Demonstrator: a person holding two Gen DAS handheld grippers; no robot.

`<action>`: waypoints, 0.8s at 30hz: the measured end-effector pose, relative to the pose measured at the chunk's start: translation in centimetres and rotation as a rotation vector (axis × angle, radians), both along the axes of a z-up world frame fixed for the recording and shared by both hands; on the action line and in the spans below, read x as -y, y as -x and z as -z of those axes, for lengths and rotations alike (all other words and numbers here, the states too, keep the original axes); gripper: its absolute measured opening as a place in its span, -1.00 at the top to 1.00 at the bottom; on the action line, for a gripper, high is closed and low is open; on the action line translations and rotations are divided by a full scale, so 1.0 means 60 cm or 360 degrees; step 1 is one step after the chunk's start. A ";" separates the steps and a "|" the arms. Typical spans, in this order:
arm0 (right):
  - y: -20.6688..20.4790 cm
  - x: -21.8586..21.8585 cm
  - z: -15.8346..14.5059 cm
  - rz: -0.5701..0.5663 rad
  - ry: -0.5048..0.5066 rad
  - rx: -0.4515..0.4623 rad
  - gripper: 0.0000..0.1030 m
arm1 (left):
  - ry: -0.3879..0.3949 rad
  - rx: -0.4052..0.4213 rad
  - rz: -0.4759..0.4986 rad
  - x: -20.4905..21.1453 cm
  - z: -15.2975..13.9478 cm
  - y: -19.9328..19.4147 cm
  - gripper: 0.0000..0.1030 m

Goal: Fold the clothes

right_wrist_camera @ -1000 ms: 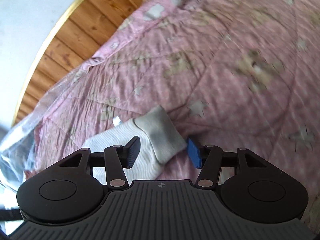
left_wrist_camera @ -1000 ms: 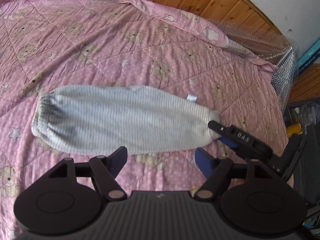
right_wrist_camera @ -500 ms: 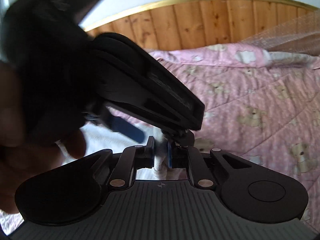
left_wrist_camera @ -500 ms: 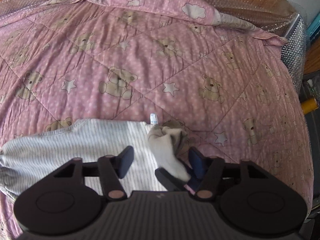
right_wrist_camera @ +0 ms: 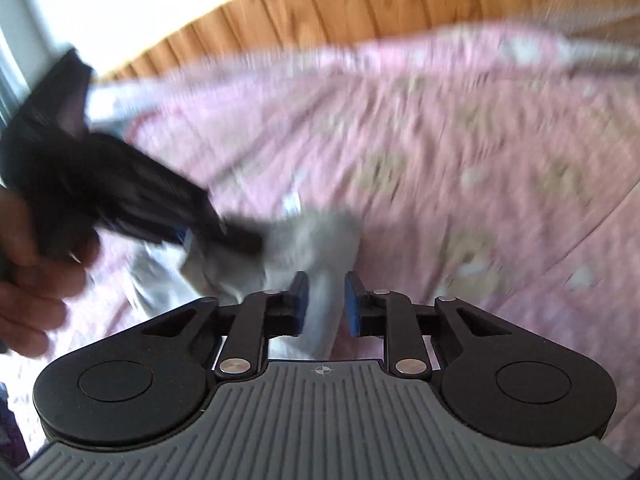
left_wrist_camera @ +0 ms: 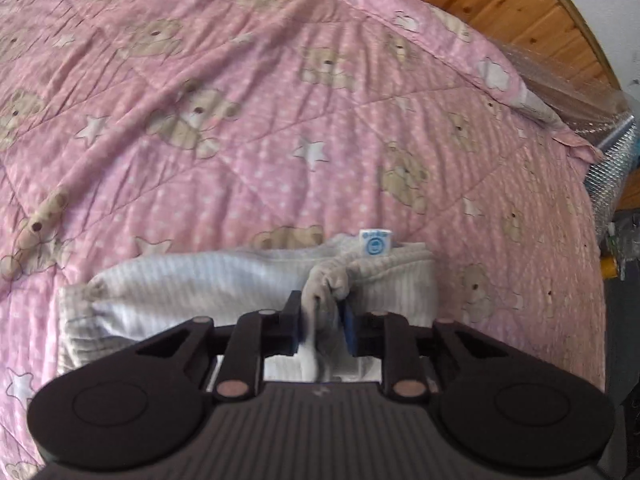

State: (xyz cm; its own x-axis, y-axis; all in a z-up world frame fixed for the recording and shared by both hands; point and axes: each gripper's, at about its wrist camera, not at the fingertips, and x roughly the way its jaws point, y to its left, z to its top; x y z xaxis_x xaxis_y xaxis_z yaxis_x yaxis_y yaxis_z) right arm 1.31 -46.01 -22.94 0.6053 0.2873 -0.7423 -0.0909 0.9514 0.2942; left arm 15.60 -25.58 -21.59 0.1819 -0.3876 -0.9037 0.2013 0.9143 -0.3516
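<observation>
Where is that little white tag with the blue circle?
In the left wrist view, the tag stands at the far edge of the folded striped garment on the pink teddy-bear quilt, just beyond the left gripper.

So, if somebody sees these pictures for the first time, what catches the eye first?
Probably the pink teddy-bear quilt that fills both views. Next, the grey striped garment lying low on it, its cuff end gripped in the left gripper. In the blurred right view, cloth also sits between the right gripper jaws.

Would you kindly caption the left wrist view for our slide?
Left hand-held gripper pinching the grey cuff of a folded, grey striped garment on a pink teddy-bear quilt.
</observation>
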 end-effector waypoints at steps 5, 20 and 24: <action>0.020 -0.030 -0.047 -0.0036 0.0251 0.0067 0.63 | 0.0128 0.0007 -0.0047 -0.047 -0.018 0.015 0.16; -0.002 -0.186 -0.080 -0.0268 0.0455 0.0184 0.08 | 0.0253 0.0132 -0.0378 -0.286 -0.068 0.073 -0.24; -0.011 -0.330 -0.059 -0.0567 0.0500 0.0241 -0.01 | 0.0274 0.0056 -0.0556 -0.359 -0.043 0.080 -0.22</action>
State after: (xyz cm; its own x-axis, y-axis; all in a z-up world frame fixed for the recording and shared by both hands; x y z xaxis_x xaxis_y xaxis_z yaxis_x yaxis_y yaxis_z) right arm 1.94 -26.19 -19.39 0.6180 0.2724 -0.7375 -0.4461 0.8939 -0.0437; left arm 10.79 -4.06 -19.00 0.3593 -0.4423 -0.8218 -0.0970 0.8581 -0.5043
